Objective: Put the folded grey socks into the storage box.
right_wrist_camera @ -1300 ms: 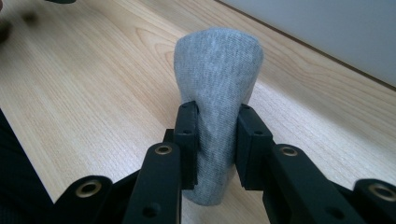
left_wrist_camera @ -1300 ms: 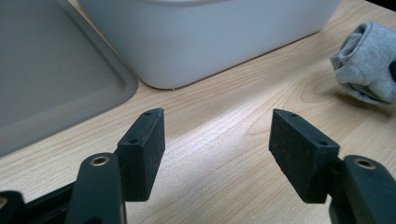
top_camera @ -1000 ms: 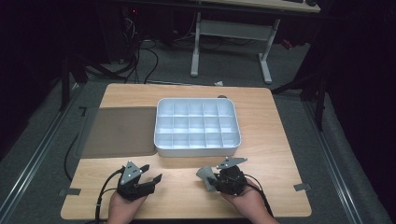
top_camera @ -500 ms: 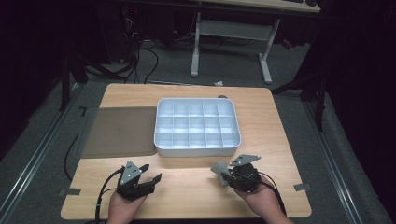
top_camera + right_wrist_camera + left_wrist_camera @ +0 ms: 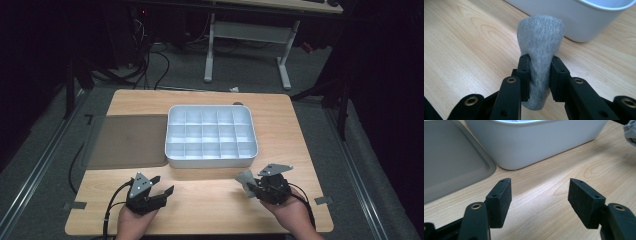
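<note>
Right gripper (image 5: 537, 68) pinching grey sock roll (image 5: 539, 45), holding it above table near compartment tray (image 5: 210, 161). Left gripper (image 5: 539, 195) idling wide open, empty. Placement into tray pending; compartments looking empty.

- Light falls from above on the table (image 5: 210, 200); the surrounding room lies dark.
- The gripper views are bright, sharp near, softer far.
- Shadows soft.

Black two-jaw tools (image 5: 162, 191), grey three-cornered plates, brass screws, black cables
</note>
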Motion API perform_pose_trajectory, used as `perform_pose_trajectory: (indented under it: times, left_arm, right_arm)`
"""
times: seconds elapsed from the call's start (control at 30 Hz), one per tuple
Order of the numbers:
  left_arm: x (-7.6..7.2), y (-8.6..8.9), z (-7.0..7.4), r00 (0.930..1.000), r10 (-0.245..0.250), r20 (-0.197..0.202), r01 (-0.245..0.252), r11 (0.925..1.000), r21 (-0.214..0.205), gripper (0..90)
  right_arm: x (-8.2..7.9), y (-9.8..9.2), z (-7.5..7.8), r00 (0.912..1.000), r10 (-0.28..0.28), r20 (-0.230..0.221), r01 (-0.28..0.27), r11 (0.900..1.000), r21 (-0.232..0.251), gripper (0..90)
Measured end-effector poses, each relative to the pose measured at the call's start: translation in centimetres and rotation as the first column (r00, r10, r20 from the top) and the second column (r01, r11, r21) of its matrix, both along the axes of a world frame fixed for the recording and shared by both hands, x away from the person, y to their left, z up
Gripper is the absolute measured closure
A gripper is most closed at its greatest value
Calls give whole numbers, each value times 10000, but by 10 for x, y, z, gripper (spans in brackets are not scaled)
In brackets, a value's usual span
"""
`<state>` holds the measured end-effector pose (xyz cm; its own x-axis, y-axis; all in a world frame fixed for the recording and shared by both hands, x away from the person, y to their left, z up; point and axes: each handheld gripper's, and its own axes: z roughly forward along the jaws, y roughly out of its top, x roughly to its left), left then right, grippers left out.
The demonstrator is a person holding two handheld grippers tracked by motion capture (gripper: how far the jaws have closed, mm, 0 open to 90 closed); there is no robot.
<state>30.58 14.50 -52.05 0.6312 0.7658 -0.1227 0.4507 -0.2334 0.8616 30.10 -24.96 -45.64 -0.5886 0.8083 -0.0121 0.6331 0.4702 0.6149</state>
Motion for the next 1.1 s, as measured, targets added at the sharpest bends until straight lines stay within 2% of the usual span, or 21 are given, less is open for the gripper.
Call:
perform_pose_trajectory:
  times: [0.37, 0.57, 0.8, 0.9, 1.1]
  left_arm:
    - [0, 6, -1, 9999, 10, -120, -12, 9999, -157, 361]
    - [1, 4, -3, 9999, -94, -126, 92, 9999, -133, 380]
    - [0, 7, -1, 10000, -11, -38, 10, 9996, -269, 380]
    - [1, 7, -1, 9999, -47, -136, 42, 9995, -324, 389]
    - [0, 8, 0, 9999, -53, -131, 49, 9994, -355, 391]
  right_arm:
    - [8, -7, 4, 9996, -249, -156, 247, 9996, -105, 739]
    - [15, -8, 14, 9989, -389, -250, 392, 9992, 126, 740]
    - [22, -5, 27, 9991, -366, -217, 369, 9992, 137, 740]
    - [26, -5, 34, 9992, -365, -167, 367, 9992, 158, 740]
    - [38, -7, 43, 9982, -564, -201, 570, 9979, 303, 740]
